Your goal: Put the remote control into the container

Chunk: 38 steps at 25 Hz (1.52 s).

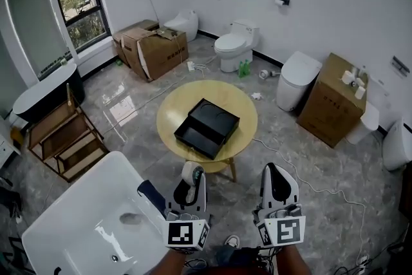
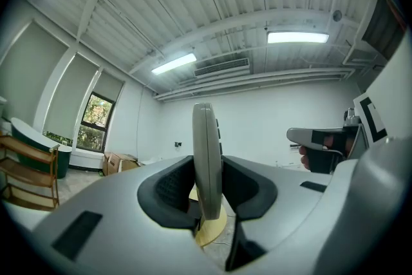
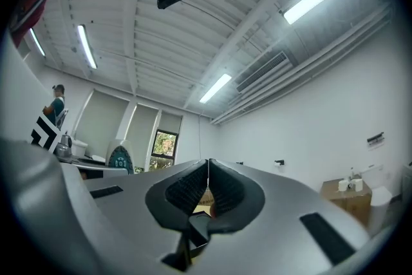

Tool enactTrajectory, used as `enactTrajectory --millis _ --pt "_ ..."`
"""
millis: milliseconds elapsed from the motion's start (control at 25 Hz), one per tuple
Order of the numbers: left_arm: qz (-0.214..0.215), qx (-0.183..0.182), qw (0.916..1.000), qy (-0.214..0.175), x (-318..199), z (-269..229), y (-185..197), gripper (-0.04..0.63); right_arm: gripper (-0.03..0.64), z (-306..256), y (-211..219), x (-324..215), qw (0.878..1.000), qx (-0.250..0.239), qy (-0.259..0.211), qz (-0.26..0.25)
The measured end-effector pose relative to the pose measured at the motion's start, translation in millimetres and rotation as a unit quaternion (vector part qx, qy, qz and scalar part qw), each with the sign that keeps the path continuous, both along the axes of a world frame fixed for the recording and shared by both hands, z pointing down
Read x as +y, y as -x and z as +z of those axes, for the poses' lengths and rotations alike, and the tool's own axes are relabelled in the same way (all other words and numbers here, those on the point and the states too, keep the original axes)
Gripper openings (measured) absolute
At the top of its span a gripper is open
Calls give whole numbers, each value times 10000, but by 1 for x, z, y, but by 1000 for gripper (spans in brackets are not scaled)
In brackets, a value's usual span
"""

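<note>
- The remote control point(image 2: 207, 164) is not yet in the container. It stands upright on its edge between the jaws of the left gripper point(image 1: 190, 176). Both pads press on its flat sides, so this gripper holds it firmly, with the jaws about half apart.
- In the head view the left gripper is low in the picture, close to the person's body and well apart from the round wooden table point(image 1: 241, 114).
- The black container point(image 1: 207, 127) lies in the middle of this table. It looks open, with a shallow empty part toward the person and a second black part behind it. I cannot tell if that second part is a lid or an inner tray.
- The right gripper point(image 1: 277, 172) is just beside the left one. Its own view shows the jaws fully together, with nothing between them.
- In my judgement the picking up is done. What is left is to carry the remote control over to the table, lower it into the open part of the container, and let it go. The larger part of the task is therefore not yet done.
- On writing there is little to report. The cardboard box near the window point(image 1: 151, 48) and the cardboard box at the right wall point(image 1: 331, 100) both carry dark print, but it is too small to read.
- The marker cube point(image 1: 185, 234) on each gripper shows only black and white squares, no letters.
- I see no brand or label on the remote control or on the container.
</note>
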State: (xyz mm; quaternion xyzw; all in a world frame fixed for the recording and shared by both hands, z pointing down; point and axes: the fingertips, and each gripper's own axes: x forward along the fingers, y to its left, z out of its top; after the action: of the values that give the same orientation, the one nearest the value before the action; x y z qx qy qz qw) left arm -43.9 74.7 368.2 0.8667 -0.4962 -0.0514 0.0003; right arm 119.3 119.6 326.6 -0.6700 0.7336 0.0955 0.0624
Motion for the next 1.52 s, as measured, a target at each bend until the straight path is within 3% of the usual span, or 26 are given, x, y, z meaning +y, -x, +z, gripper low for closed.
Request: enactTrajectory --millis 280,480,800,1040,1320,1440,1520 --pt "-106 -118 9998 -75 -54 -2 -67 118 25 9 -70 -56 9999 -14 77 -140" --pt "-239 -229 9994 -25 -81 2 -85 118 25 21 -95 -89 9995 -65 201 -228" --pt "-406 -256 9988 106 -134 5 -71 118 25 22 -72 -154 9982 -123 239 -540" --pt "-255 -273 9993 12 -195 8 -42 118 25 16 -32 -224 9983 -10 73 -580" --pt "-190 -153 9997 37 -285 7 -15 118 25 7 -7 -317 9988 18 67 -486" --pt "-200 127 9996 -124 -313 1 0 118 25 7 6 -337 9991 7 36 -414" --pt "-212 127 9997 -69 -325 2 10 118 25 6 15 -348 9992 46 40 -403"
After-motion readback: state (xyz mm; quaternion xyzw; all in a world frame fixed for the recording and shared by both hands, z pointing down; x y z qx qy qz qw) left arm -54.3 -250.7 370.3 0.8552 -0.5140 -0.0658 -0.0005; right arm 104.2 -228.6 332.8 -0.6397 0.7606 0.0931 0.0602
